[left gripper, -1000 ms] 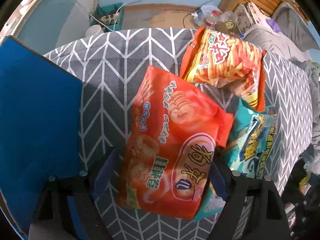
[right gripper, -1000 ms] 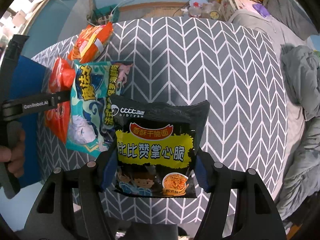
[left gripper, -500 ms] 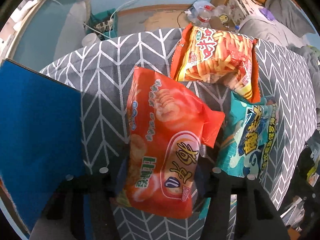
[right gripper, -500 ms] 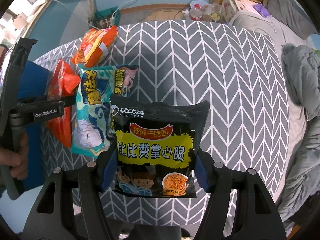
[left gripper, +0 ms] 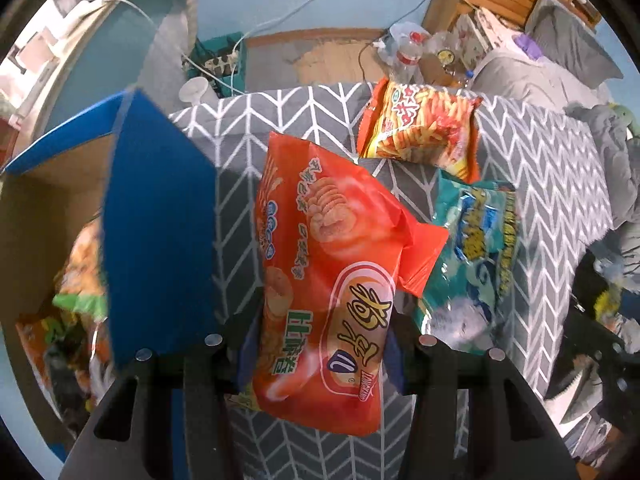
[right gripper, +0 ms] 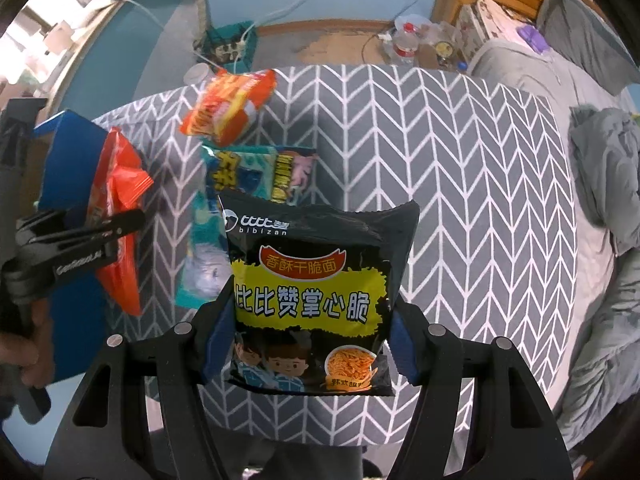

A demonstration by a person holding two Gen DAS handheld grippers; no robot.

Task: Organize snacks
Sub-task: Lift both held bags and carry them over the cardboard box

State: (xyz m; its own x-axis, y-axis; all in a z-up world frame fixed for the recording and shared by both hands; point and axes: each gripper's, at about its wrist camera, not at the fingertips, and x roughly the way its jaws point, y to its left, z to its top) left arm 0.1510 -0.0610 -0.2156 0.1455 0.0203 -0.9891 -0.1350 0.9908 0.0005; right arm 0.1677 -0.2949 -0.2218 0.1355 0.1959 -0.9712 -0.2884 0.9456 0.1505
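Note:
My left gripper (left gripper: 320,356) is shut on a red-orange chip bag (left gripper: 324,256) and holds it above the table beside the blue box (left gripper: 156,216). The same bag (right gripper: 118,200) and gripper show at the left of the right wrist view. My right gripper (right gripper: 308,340) is shut on a black noodle snack bag (right gripper: 316,296), held above the table. A teal bag (left gripper: 476,248) and an orange fries bag (left gripper: 420,128) lie on the grey chevron tablecloth (right gripper: 460,184). They also show in the right wrist view: teal bag (right gripper: 256,172), fries bag (right gripper: 228,108).
The blue box is open at the left, with several snack packs inside (left gripper: 68,312). A grey blanket (right gripper: 600,184) lies at the right edge of the table. Bottles and clutter (left gripper: 412,52) sit on the floor beyond the far edge.
My left gripper has closed on the red-orange bag, lifted it and carried it left toward the blue box, whose inside has come into view. My right gripper has held the black bag still.

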